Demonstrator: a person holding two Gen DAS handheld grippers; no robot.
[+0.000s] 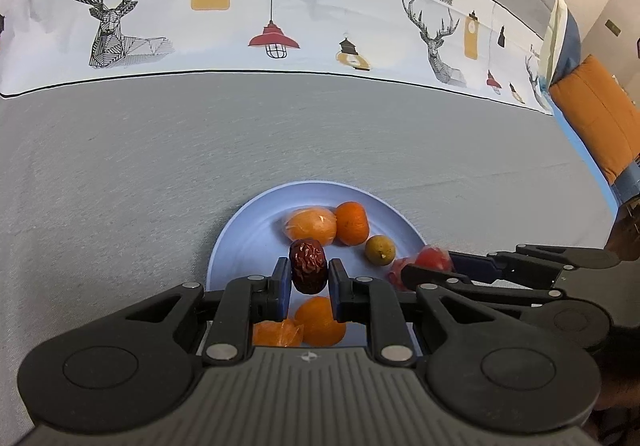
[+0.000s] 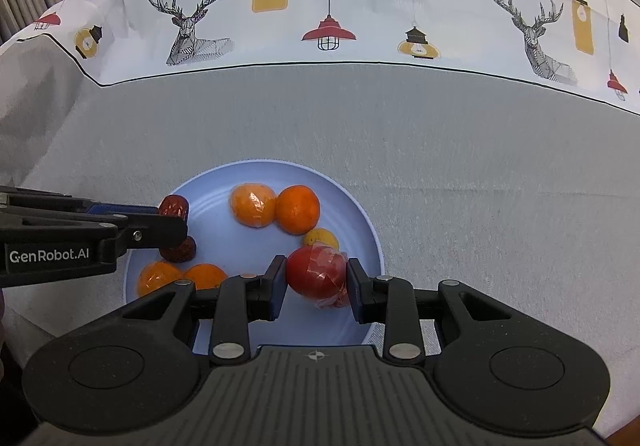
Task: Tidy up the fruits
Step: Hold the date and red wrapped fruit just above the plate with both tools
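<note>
Left hand-held gripper (image 1: 308, 273) clamped on date (image 1: 307, 266), above plate (image 1: 240, 242) left side. Right hand-held gripper (image 2: 317, 273) clamped on wrapped tomato (image 2: 318, 273), plate's near right. Oranges (image 2: 297, 209), yellow fruit (image 2: 322, 238) in plate on desk (image 2: 480, 185).

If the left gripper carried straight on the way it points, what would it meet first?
Probably the wrapped orange, just beyond the red date held in the left gripper; depth is hard to judge, so it might pass above.

Our left gripper (image 1: 308, 278) clamped on a wrinkled red date (image 1: 307, 265), above our blue plate (image 1: 248, 234) of oranges (image 1: 351, 223), grey tablecloth (image 1: 160, 165) beneath
</note>
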